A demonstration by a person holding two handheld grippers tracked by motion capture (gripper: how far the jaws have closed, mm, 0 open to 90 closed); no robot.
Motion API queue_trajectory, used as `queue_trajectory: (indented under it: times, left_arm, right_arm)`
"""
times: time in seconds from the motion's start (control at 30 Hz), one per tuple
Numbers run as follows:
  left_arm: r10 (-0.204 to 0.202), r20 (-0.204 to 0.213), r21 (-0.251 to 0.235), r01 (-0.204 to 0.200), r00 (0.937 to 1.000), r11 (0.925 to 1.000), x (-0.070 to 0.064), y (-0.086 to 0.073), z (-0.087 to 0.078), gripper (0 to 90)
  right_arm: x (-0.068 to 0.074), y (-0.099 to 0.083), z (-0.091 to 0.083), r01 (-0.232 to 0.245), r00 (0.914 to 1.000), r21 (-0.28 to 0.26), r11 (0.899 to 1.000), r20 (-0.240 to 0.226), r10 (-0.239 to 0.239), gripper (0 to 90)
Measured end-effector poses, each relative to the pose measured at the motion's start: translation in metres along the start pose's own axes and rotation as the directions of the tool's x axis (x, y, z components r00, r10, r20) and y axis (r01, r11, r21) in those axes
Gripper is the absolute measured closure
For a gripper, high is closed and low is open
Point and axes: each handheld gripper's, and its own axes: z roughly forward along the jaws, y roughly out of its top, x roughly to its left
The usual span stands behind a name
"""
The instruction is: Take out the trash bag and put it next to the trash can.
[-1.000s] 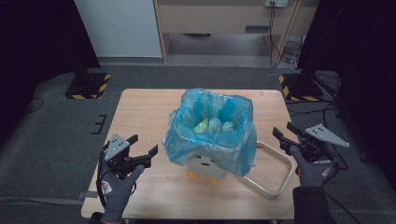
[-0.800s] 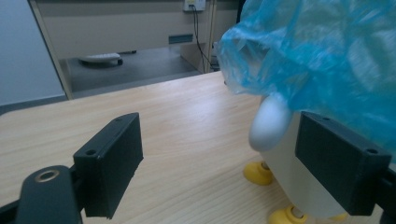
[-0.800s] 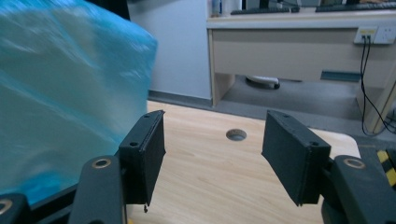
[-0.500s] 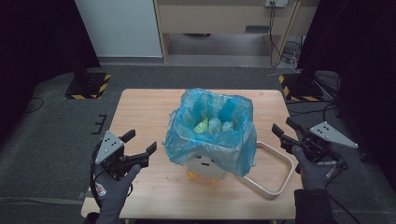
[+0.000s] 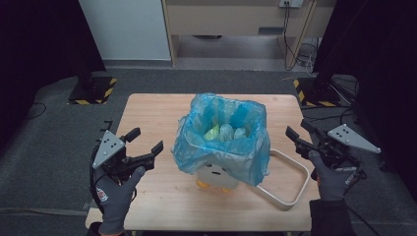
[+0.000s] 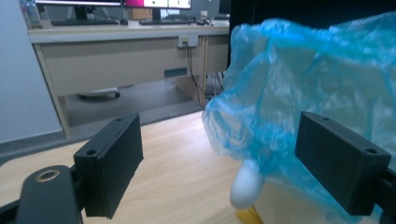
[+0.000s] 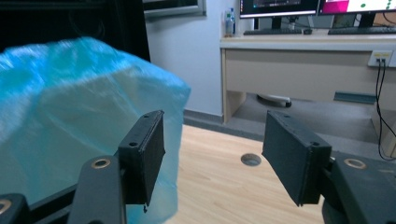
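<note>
Wooden table [image 5: 157, 113] mid-frame carries a blue bag [image 5: 221, 135] lining a bin; left gripper [image 5: 146, 146] and right gripper [image 5: 297, 132] flank it, jaws wide and empty, seemingly ready to grab its rim.

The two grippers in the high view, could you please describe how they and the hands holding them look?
Each claw, left and right, is black with two blocky rectangular jaws and a grey three-cornered plate on top. Black cables trail from both. The person's left hand wears a dark grey glove with a small red-and-white badge; the right hand wears a matching grey glove above a dark sleeve.
</note>
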Motion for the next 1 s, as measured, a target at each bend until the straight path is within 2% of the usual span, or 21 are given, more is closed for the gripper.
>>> queue_trajectory:
  times: [0.13, 0.27, 0.57, 0.6, 0.87, 1.0]
  left_arm:
    - [-0.006, 0.006, -0.029, 0.007, 1.0000, 0.9996, -0.002, 0.009, 0.003, 15.1]
    - [-0.014, 0.017, -0.034, 0.015, 0.9998, 0.9993, -0.008, 0.015, 0.008, 15.5]
    - [-0.004, 0.062, -0.051, 0.007, 0.9981, 0.9987, -0.019, 0.032, 0.020, 16.9]
    - [0.022, 0.077, -0.073, -0.016, 0.9968, 0.9972, -0.019, 0.035, 0.023, 16.9]
    - [0.039, 0.091, -0.077, -0.032, 0.9951, 0.9966, -0.029, 0.047, 0.036, 18.4]
    - [0.034, 0.101, -0.074, -0.027, 0.9943, 0.9969, -0.033, 0.049, 0.044, 19.4]
  right_arm:
    - [0.006, 0.005, -0.001, 0.004, 0.9999, -0.014, 1.000, -0.012, -0.004, 38.7]
    - [0.009, 0.008, -0.001, 0.003, 0.9994, -0.010, 1.000, -0.035, -0.004, 38.7]
    - [0.021, 0.022, -0.001, 0.005, 0.9964, -0.040, 0.999, -0.084, -0.008, 38.7]
    - [0.023, 0.024, 0.000, 0.005, 0.9959, -0.043, 0.999, -0.091, -0.009, 38.7]
    - [0.038, 0.035, 0.007, 0.012, 0.9913, -0.058, 0.998, -0.130, -0.020, 38.7]
    - [0.043, 0.038, 0.010, 0.011, 0.9887, -0.059, 0.998, -0.149, -0.020, 38.5]
